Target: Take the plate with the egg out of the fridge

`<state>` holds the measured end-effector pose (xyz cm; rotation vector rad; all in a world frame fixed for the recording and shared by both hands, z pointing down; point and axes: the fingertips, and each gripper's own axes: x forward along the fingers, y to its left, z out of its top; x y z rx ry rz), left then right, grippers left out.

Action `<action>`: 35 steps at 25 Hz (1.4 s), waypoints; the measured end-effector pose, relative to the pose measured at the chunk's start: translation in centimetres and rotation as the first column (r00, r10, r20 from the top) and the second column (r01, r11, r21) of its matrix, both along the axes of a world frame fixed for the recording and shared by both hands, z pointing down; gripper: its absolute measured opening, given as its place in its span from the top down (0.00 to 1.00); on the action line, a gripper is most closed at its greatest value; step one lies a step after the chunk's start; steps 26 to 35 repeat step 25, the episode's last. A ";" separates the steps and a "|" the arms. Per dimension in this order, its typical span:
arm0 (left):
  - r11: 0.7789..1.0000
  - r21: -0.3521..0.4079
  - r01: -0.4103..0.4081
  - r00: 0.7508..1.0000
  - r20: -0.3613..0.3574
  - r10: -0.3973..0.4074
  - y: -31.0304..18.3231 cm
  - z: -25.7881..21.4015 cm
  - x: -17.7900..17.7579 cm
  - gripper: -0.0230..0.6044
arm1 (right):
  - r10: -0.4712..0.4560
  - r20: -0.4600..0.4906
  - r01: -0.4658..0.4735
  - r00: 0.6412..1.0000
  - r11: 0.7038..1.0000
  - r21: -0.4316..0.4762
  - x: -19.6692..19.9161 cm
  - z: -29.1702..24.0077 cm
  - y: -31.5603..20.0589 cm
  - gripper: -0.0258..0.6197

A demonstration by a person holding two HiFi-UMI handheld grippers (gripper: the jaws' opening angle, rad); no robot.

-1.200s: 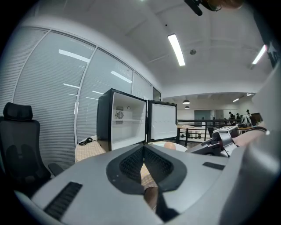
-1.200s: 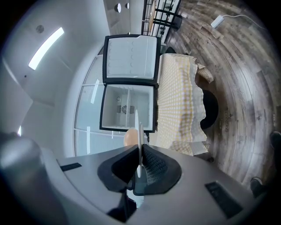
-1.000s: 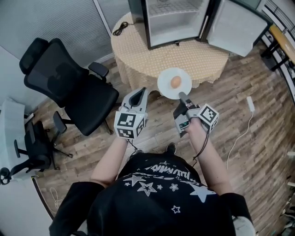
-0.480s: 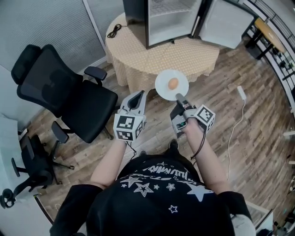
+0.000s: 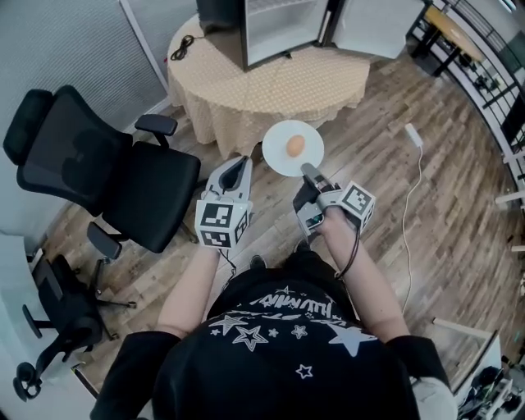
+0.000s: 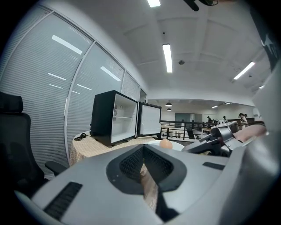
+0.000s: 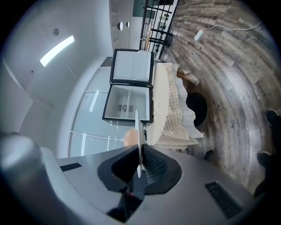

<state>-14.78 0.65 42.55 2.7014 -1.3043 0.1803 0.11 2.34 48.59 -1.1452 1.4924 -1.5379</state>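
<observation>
Now we stand farther back from the fridge than a second ago. The plate with the egg hangs over the wooden floor, clear of the round bench. Our right claw pinches the plate's near rim; our left claw is pressed together, empty. Removal looks done. A black office chair crowds our left, and a white cable lies at right.

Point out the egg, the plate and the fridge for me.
egg (image 5: pixel 296 146): head view, middle of its shell.
plate (image 5: pixel 276 153): head view, bare white part left of the egg.
fridge (image 6: pixel 102 117): left gripper view, black outer side wall.
</observation>
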 end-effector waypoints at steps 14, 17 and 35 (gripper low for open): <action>0.998 0.003 0.060 0.998 -0.012 -0.060 4.4 -1.3 1.0 0.96 | -0.083 0.013 0.082 0.996 0.996 0.038 0.0 -1.9 3.1 0.91; 0.998 0.003 0.066 0.998 -0.013 -0.066 5.8 -1.5 2.0 0.96 | -0.101 0.008 0.101 0.995 0.994 0.034 0.9 -2.0 4.3 0.91; 0.993 -0.028 0.111 0.994 -0.010 -0.112 7.2 -0.5 4.5 0.96 | -0.129 0.009 0.128 0.992 0.991 0.023 3.2 -2.4 6.1 0.91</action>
